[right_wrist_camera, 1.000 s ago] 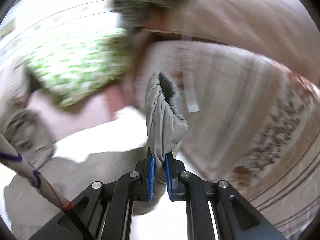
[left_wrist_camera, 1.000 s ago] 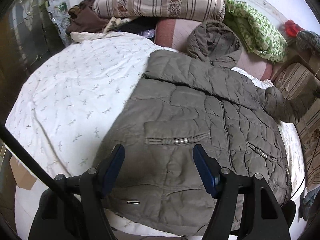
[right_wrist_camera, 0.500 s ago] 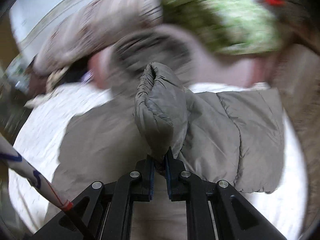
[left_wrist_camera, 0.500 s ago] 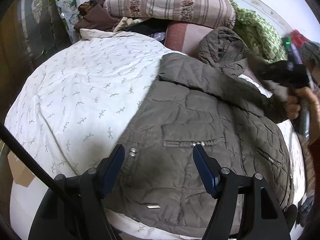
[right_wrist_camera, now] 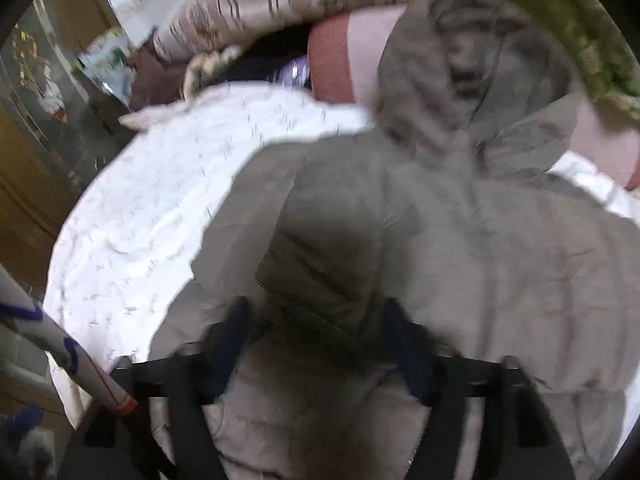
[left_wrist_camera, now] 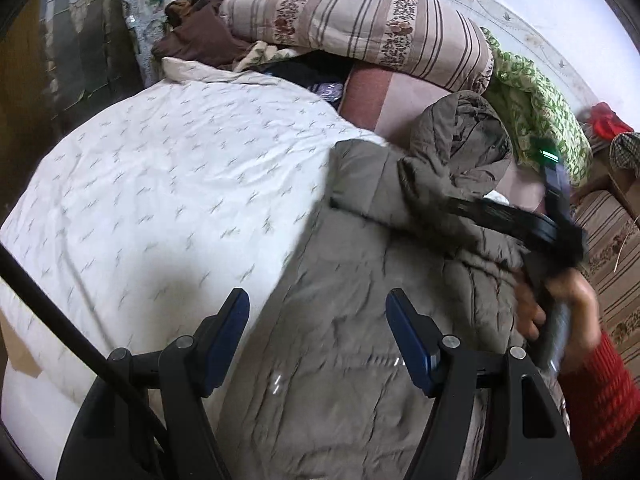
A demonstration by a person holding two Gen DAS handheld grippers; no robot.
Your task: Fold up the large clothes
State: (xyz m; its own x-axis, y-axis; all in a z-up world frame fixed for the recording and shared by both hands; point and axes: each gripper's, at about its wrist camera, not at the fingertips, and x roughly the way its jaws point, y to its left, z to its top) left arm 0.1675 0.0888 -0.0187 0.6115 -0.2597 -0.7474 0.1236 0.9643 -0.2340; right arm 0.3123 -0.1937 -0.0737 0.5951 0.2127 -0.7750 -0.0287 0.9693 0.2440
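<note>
Across the white leaf-print bed quilt lay the grey-brown quilted puffer jacket with hood — hood toward the striped pillow. It looked light, puffy and soft, its shell probably slick, so hems, cuffs and seams seemed the surest holds. The left gripper hung unclenched over the jacket's body, grasping nothing; the right gripper was opening — a sleeve fold lay loose between its jaws.

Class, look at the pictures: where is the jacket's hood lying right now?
In the left wrist view the hood lies at the upper right, at the jacket's top end, against the pink pillow below the striped quilt.
</note>
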